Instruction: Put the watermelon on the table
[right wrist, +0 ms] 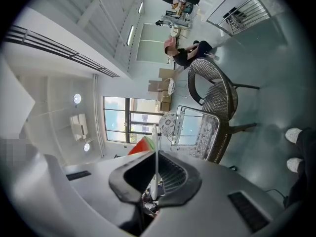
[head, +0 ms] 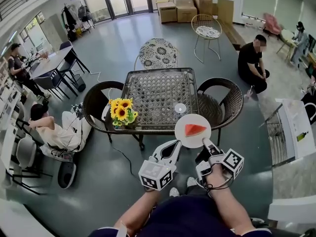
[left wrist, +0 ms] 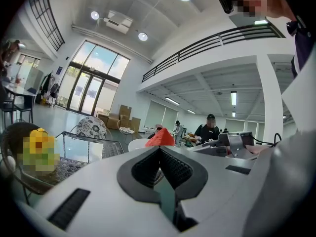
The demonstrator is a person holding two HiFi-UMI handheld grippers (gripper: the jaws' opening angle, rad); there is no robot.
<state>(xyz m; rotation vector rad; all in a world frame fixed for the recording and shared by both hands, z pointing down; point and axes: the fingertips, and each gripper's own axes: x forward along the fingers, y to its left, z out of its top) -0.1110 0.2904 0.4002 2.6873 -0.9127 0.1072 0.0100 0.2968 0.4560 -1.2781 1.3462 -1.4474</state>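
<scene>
1. Forearms (head: 224, 201) at bottom centre carry both tools. The right tool (head: 205, 143) is clamped on the rim of a white plate (head: 185, 138) bearing the watermelon slice (head: 194, 129). The left tool (head: 176, 144) has its jaws together at the plate's lower-left edge, with nothing visibly gripped.
2. The plate is held aloft at the near edge of the worktop (head: 158, 90), not resting on it. Setting it down and letting go look left to do.
3. The glass-topped wicker worktop is bare mid-surface, with sunflowers (head: 122, 111) lower left and a small clear dish (head: 180, 108) near the front.
4. Around it are a glossy grey floor (head: 123, 43), wicker chairs (head: 98, 100), cardboard boxes (head: 185, 6) at the top, and seated people (head: 52, 132) on the left.
</scene>
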